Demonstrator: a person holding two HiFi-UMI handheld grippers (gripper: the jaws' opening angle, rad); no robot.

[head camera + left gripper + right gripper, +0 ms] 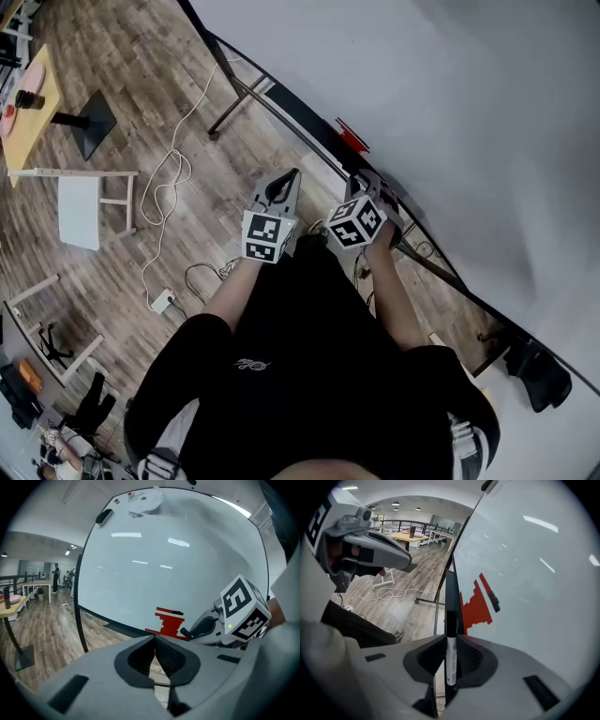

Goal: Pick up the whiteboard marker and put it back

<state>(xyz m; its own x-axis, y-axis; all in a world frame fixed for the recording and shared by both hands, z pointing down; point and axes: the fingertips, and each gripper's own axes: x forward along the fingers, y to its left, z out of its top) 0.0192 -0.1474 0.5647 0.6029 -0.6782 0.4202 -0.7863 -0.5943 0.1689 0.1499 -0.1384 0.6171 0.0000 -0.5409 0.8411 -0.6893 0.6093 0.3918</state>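
Whiteboard point(450, 112) ahead; only right gripper view shows the marker point(451, 660), clamped in right gripper point(451, 640) jaws; left gripper point(155, 642) jaws together.

The marker point(451, 653) is being held between the jaws of the right gripper point(451, 641), near the tray point(451, 592) along the whiteboard's point(525, 573) lower edge. The left gripper point(284, 183) is being held just left of it, and a cable point(169, 187) is lying on the floor point(141, 84) further left.
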